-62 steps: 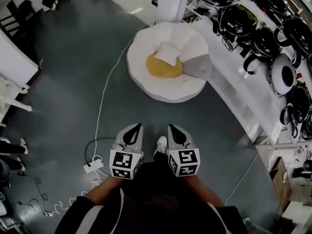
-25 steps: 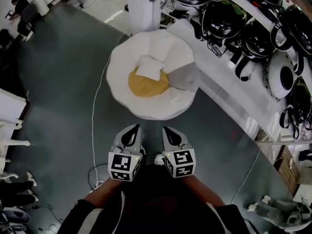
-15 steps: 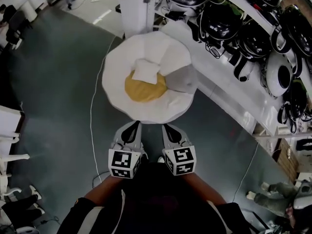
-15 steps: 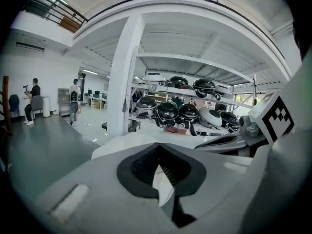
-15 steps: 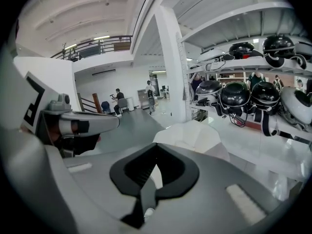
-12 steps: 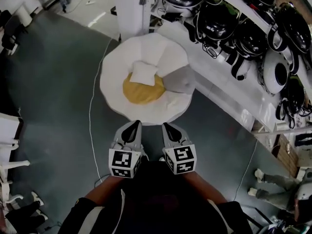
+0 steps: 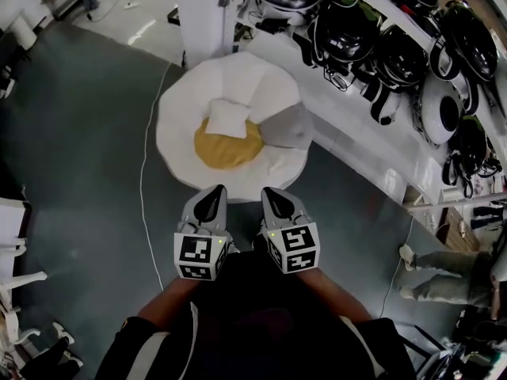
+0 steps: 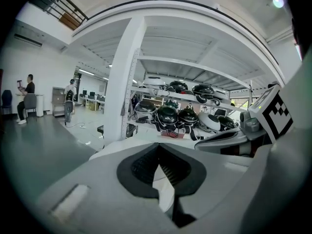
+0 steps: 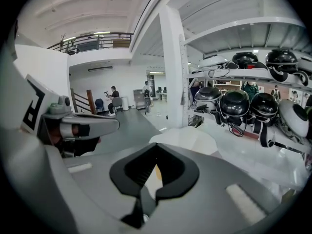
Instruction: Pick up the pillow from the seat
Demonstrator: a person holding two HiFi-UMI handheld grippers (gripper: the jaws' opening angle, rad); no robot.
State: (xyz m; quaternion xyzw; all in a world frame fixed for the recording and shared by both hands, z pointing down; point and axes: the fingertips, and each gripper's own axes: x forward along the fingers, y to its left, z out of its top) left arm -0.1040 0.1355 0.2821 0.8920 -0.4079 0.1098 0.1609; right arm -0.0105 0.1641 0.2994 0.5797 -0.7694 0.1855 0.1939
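A small white pillow lies on the yellow cushion of a round white seat on the grey floor. A grey patch marks the seat's right side. My left gripper and right gripper are side by side just short of the seat's near rim, both pointing at it. Both are shut with nothing between the jaws. In the right gripper view the right gripper points at the seat close ahead. The left gripper faces the shelves.
Shelves of black and white helmets run along the right, behind a low white ledge. A white column stands behind the seat. A white cable trails over the floor at left. A person's legs are at the right edge.
The seat with the pillow has drawn closer to both grippers as I walk up. The grippers stay shut, side by side. A person's legs have come into view at right.
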